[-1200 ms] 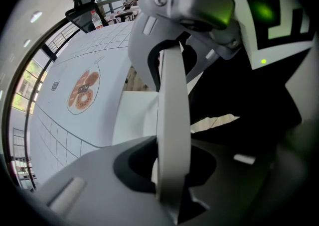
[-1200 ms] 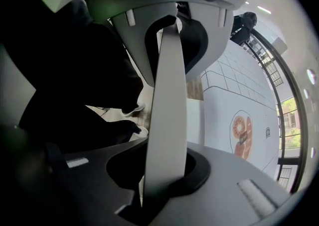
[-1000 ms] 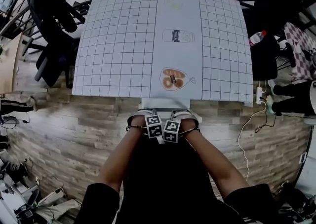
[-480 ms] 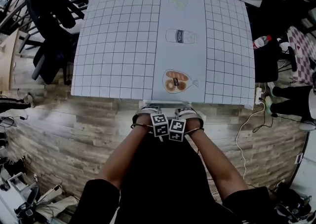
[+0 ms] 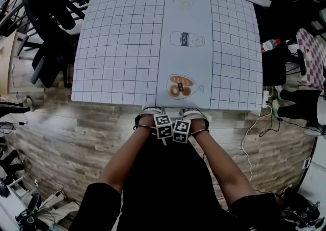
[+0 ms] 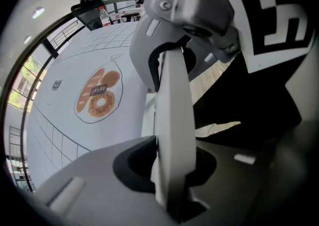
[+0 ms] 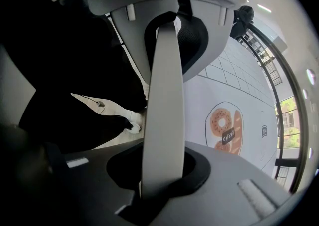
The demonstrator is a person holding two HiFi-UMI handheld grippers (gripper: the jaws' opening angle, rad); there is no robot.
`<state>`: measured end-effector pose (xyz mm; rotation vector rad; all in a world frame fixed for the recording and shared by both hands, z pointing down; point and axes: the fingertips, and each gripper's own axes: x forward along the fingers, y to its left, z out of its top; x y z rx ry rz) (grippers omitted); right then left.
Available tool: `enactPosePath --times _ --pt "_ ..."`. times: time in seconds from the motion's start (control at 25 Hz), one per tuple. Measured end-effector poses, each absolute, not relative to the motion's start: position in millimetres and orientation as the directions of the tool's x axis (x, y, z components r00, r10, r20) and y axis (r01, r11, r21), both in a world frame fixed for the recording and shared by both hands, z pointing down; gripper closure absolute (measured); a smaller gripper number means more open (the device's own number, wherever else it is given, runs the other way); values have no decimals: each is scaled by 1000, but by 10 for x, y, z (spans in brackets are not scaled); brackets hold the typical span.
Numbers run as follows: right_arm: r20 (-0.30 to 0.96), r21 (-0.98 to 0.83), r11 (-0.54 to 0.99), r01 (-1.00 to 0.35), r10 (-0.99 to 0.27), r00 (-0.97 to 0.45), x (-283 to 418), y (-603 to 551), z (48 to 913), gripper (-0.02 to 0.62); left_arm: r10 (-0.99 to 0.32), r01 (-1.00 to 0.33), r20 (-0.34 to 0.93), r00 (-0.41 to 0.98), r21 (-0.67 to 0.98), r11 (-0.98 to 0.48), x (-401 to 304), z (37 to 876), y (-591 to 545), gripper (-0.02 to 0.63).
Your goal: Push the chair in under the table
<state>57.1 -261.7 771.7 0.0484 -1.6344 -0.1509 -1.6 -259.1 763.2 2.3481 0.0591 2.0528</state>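
Observation:
Only the white backrest top of the chair [image 5: 152, 109] shows, at the near edge of the table [image 5: 122, 47], which is spread with a gridded white cloth. The seat is hidden under the table and my arms. My left gripper [image 5: 163, 126] and right gripper [image 5: 181, 130] sit side by side on that backrest, pointing down. In the left gripper view the white backrest edge [image 6: 172, 120] runs between the jaws, and the left gripper [image 6: 169, 108] is shut on it. The right gripper [image 7: 164, 105] is shut on the same backrest edge [image 7: 164, 95]. A bread drawing [image 5: 181, 86] lies just beyond my hands.
Black office chairs [image 5: 51, 26] stand left of the table and another black chair [image 5: 275, 47] right, with a water bottle [image 5: 270, 44] on it. A power strip and cable [image 5: 266, 102] lie on the wooden floor at the right, near a person's feet [image 5: 300, 100].
Both grippers and the chair back have moved forward toward the table. Less of the white chair shows at the table edge now.

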Motion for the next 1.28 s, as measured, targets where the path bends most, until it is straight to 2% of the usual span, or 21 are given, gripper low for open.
enactPosePath --times 1.0,1.2,1.28 --pt "989 134 990 52 -130 -70 545 -2854 7721 512 72 32 989 133 68 -997 -48 7640 -2837 509" --pt "996 79 996 49 -77 -49 567 -2792 7738 479 78 0 988 136 78 -997 -57 7639 -2834 503" --pt "998 42 999 21 -41 -43 599 -2769 7725 428 72 -40 988 138 79 -996 -77 7616 -2858 506"
